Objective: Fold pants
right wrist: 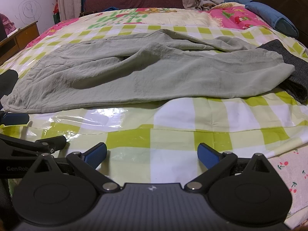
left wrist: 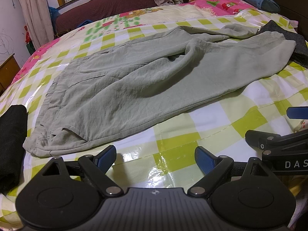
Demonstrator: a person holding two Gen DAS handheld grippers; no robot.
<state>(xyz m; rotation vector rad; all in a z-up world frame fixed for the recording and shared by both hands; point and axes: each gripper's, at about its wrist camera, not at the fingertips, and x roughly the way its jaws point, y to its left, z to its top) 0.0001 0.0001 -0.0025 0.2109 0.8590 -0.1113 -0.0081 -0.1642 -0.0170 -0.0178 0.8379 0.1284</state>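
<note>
Pale grey-green pants (left wrist: 134, 80) lie spread across the bed, waistband at the left, legs running right; they also show in the right wrist view (right wrist: 154, 77). The legs lie side by side with a rumpled fold between them. My left gripper (left wrist: 155, 156) is open and empty, just short of the near hem edge by the waistband. My right gripper (right wrist: 152, 154) is open and empty, over the checked cover in front of the near leg. Each gripper shows at the edge of the other's view.
A green-and-white checked plastic cover (left wrist: 211, 127) lies over the bed. A black garment (left wrist: 11, 134) sits at the left by the waistband. A dark grey garment (right wrist: 292, 71) lies at the leg ends. Blue pillows (right wrist: 273, 17) sit far right.
</note>
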